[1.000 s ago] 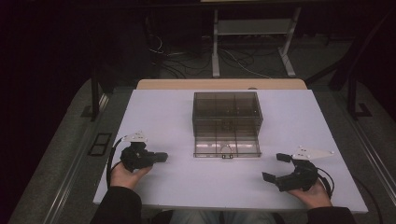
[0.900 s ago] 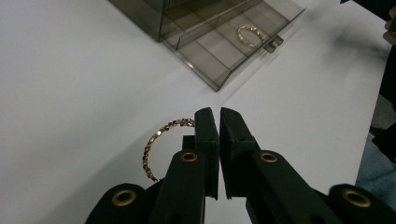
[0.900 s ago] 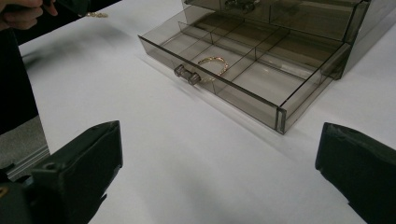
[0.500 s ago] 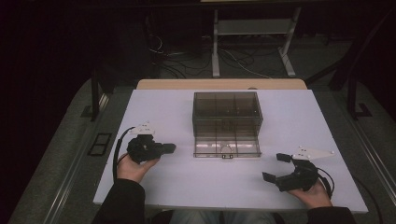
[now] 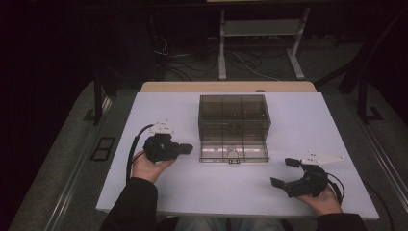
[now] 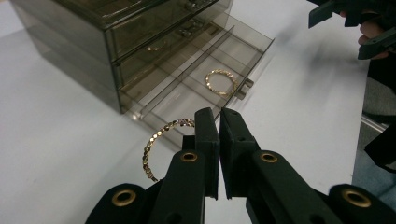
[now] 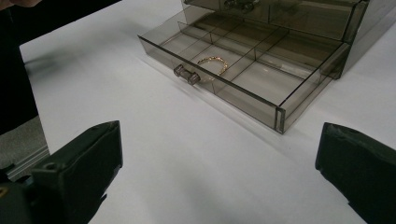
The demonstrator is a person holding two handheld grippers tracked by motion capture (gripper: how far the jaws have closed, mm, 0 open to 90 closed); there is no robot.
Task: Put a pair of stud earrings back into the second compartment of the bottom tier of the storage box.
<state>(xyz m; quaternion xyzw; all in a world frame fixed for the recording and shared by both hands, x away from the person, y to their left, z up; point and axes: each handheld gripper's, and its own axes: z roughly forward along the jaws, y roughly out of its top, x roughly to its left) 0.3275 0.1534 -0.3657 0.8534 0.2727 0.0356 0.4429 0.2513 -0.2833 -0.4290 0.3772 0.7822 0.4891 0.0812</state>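
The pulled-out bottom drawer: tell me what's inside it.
The open drawer holds one gold bracelet in its middle front compartment; the other visible compartments look empty. Its rear part sits under the smoky organizer, hard to see.

The drawer box stood at the bench's centre, its bottom drawer pulled out toward 6 o'clock. One bracelet lay in that drawer; another bracelet hung at the box's 8 o'clock.
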